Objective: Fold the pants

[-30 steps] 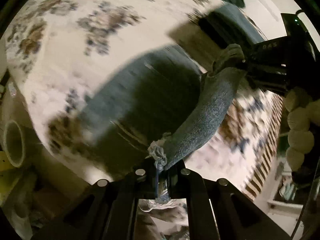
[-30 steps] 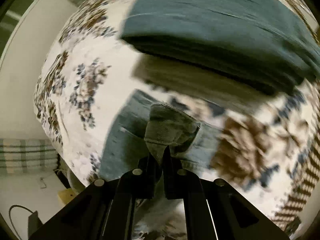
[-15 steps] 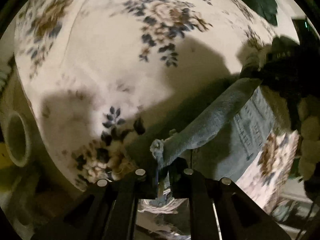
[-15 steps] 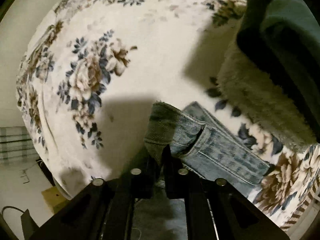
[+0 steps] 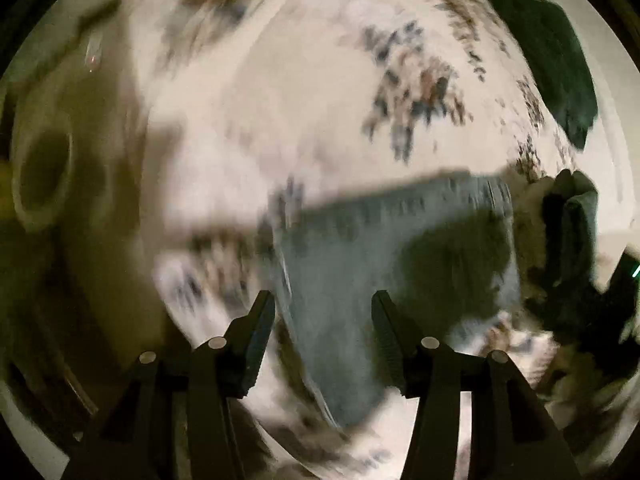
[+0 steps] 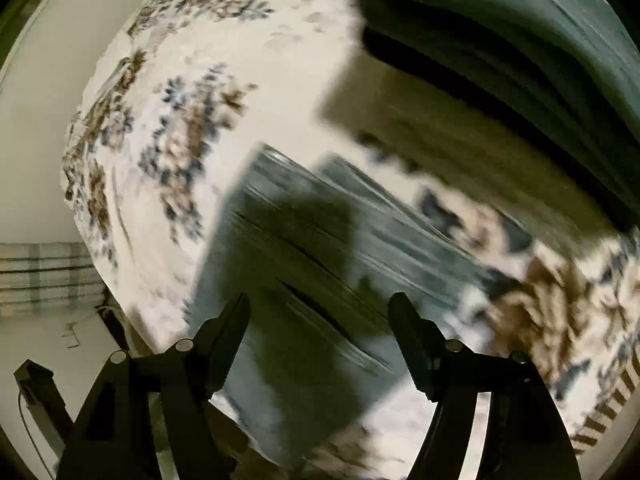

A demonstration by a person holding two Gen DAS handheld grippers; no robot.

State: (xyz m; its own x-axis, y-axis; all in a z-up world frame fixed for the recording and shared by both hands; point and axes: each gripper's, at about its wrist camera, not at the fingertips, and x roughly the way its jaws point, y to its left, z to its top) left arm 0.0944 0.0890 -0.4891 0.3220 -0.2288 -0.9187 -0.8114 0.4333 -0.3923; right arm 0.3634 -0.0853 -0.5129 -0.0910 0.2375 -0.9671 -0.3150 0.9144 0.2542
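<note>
Dark green folded clothes piled just beyond, a darker heap at right. Blue jeans flat on the floral bed cover, below both tongs. Left tongs and right tongs spread wide, gripping nothing; half a second earlier, both pinching denim.

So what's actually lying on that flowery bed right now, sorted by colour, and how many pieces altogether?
Blue denim: 1, the jeans.
Dark green: 2, a green cloth and a folded green garment.
Total: 3 pieces on the bedspread.
</note>
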